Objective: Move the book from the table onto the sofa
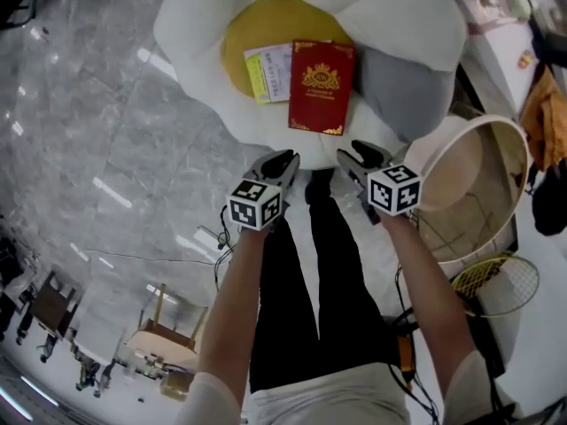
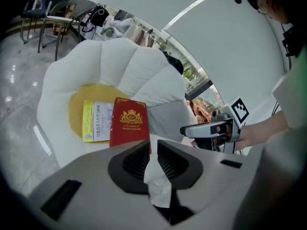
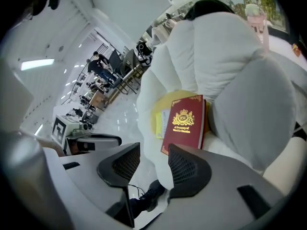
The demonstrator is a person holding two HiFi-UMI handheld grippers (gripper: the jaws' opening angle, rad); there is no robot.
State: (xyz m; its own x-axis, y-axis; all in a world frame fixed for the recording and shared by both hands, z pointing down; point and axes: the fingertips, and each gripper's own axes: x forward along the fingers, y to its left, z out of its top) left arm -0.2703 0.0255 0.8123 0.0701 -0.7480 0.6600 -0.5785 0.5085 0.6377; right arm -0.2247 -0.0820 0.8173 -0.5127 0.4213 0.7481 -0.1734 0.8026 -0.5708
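Note:
A red book [image 1: 321, 87] with a gold crest lies flat on the white flower-shaped sofa [image 1: 390, 16], half over its yellow centre. It also shows in the left gripper view [image 2: 128, 122] and the right gripper view [image 3: 184, 123]. My left gripper [image 1: 285, 159] hangs just short of the book's near edge. Its jaws [image 2: 153, 145] stand almost together with only a thin slit, and a white crumpled scrap [image 2: 158, 186] sits behind the pads. My right gripper [image 1: 359, 153] hovers beside it, open [image 3: 153, 152] with nothing between its pads. Neither gripper touches the book.
A yellow-and-white booklet [image 1: 268, 72] lies left of the book, partly under it. A grey cushion [image 1: 403, 87] rests on the sofa's right. A round pale basket [image 1: 469, 184] and a racket [image 1: 496, 283] stand at the right. Grey marble floor [image 1: 89, 131] spreads to the left.

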